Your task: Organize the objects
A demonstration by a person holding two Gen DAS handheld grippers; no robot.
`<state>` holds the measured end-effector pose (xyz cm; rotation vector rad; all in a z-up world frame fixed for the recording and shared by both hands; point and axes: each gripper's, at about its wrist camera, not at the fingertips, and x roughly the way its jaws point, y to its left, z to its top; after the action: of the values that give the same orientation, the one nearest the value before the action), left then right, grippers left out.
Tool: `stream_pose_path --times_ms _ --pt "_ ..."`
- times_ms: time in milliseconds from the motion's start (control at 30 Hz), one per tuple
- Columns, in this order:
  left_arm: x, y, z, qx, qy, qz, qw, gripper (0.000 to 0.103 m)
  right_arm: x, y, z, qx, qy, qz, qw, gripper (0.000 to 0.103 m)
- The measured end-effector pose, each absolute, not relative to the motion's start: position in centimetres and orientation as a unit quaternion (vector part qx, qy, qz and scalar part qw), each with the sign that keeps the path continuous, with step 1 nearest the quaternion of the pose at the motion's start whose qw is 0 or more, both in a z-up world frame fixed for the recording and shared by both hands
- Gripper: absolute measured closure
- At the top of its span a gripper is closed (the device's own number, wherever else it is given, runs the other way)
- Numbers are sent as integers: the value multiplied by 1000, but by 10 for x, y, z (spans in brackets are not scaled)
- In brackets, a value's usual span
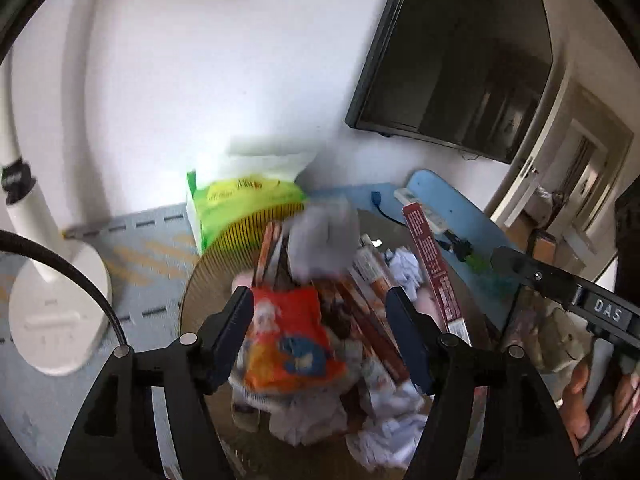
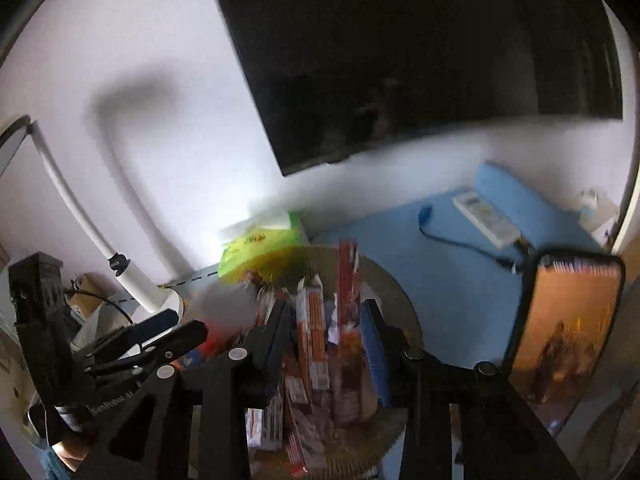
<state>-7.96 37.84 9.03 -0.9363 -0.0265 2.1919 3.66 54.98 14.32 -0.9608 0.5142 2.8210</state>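
Observation:
A round ribbed basket holds several long red snack boxes, crumpled white paper and an orange snack packet. My left gripper hangs open just above the basket, its jaws either side of the orange packet; whether they touch it is unclear. My right gripper is over the same basket, open, with red and white boxes standing between its fingers. A blurred pale grey object hovers over the basket's far side.
A green tissue pack stands behind the basket by the wall. A white desk lamp base is at left. A remote and a cable lie on the blue desk. A TV hangs on the wall. An orange-backed mirror stands at right.

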Motion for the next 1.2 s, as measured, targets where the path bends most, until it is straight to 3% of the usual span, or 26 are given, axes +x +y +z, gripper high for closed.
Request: stream_pose_path --times_ms 167,433,733,1200 --pt "-55 346 103 -357 -26 858 368 37 65 554 144 -315 204 926 45 66" --pt "-4 271 126 -335 -41 880 333 37 101 508 163 -311 186 932 10 61" --pt "66 155 130 -310 7 922 233 36 132 419 170 -314 157 935 -54 40" --pt "86 49 51 -367 17 921 128 35 141 289 99 -362 86 927 -54 39"
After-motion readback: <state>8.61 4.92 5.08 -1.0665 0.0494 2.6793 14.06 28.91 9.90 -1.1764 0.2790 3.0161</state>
